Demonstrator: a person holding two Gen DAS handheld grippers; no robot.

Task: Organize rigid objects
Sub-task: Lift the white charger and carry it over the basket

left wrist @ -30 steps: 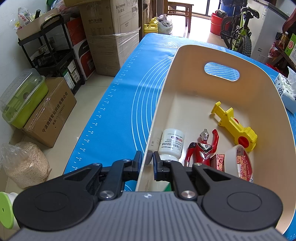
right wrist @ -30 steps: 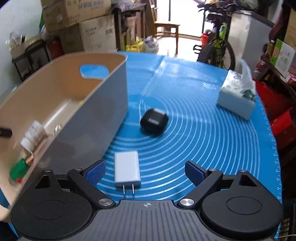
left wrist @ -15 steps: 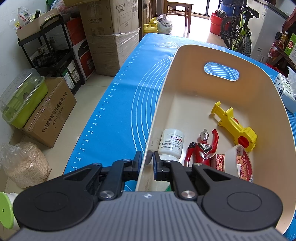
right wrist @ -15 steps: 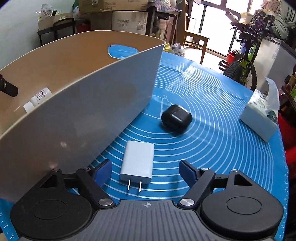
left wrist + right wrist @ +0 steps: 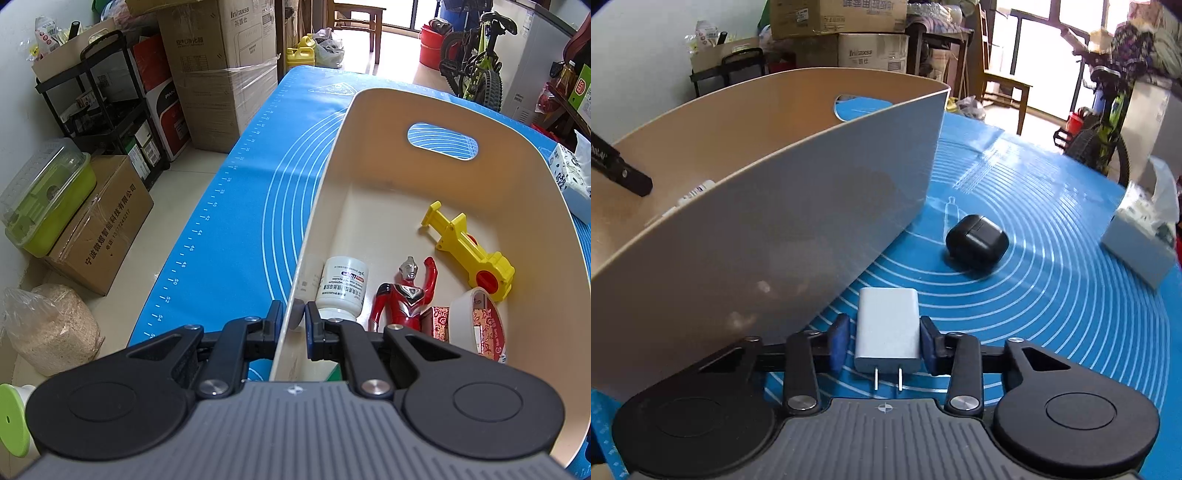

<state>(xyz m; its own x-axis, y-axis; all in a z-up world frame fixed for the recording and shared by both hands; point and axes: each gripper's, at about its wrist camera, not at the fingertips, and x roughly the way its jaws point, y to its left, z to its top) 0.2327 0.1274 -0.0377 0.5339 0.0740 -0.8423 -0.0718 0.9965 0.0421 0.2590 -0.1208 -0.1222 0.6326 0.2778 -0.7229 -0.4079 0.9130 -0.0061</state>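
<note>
My left gripper (image 5: pixel 293 319) is shut on the near left rim of a cream tub (image 5: pixel 325 177). Inside the tub lie a white pill bottle (image 5: pixel 341 286), a red hero figure (image 5: pixel 402 295), a yellow toy (image 5: pixel 467 251), a tape roll (image 5: pixel 476 323) and a small red box (image 5: pixel 439 326). In the right wrist view my right gripper (image 5: pixel 884 341) has closed around a white plug charger (image 5: pixel 888 328) lying on the blue mat, prongs toward me; the right pad touches it, the left shows a small gap. A black earbud case (image 5: pixel 977 243) lies beyond. The tub's outer wall (image 5: pixel 775 240) stands just left.
A blue mat (image 5: pixel 1052 295) covers the table. A tissue pack (image 5: pixel 1141 243) sits at the far right. Off the table's left edge stand cardboard boxes (image 5: pixel 221 66), a black shelf (image 5: pixel 99 107) and a green bin (image 5: pixel 48 206). A bicycle (image 5: pixel 476 70) stands at the back.
My right gripper has dropped low, moved forward and closed its fingers from wide open onto the charger. My left gripper and the tub have not moved.
</note>
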